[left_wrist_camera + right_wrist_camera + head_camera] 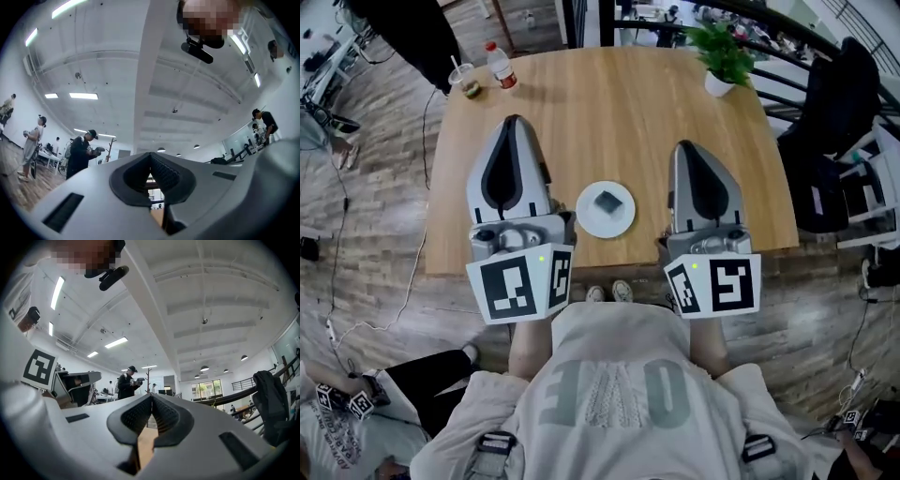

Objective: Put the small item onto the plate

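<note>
Two shut, empty tongs, left tongs (514, 124) and right tongs (682, 148), flank the plate (623, 223). The small item (607, 200) at its centre looks light and rigid; I'd pinch opposite edges.

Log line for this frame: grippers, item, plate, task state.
left gripper: shut, empty | right gripper: shut, empty | small dark item: on white plate | plate: on wooden table | task: looks done
</note>
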`<state>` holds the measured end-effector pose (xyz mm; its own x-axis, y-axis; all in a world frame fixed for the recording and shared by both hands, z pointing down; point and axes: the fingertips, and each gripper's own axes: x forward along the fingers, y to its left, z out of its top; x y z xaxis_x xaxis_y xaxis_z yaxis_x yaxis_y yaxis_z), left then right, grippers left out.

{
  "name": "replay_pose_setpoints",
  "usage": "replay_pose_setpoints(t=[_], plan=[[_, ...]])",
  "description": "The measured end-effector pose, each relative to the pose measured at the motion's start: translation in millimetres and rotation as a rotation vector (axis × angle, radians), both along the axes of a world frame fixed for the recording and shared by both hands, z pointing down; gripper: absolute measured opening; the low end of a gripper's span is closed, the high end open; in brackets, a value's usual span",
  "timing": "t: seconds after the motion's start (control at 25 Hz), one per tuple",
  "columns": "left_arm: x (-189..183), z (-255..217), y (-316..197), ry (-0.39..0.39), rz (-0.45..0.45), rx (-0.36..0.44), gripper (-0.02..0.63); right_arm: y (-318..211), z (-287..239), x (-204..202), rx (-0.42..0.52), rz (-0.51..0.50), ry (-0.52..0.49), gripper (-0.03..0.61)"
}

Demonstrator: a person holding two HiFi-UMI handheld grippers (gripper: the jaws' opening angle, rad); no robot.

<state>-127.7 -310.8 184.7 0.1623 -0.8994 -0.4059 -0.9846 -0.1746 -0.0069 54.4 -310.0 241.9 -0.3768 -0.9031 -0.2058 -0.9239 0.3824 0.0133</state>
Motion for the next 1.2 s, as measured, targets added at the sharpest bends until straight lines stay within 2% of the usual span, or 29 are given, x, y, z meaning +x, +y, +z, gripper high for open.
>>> replay_pose_setpoints(t=[0.24,0.44,1.2], plan=[[-14,-2,11,-0.048,-0.085,0.002,0.009,-6,8,-19,-0.014,-0.046,0.027,0.017],[-25,0,20,-0.053,-0.123,-0.007,0.009,-6,13,-35,-0.024,-0.093,0.051,0.017],[-33,7,28,-0.054,-0.128,-0.035,0.009,-2,9,-49,-0.010,-0.126,0.052,0.017]])
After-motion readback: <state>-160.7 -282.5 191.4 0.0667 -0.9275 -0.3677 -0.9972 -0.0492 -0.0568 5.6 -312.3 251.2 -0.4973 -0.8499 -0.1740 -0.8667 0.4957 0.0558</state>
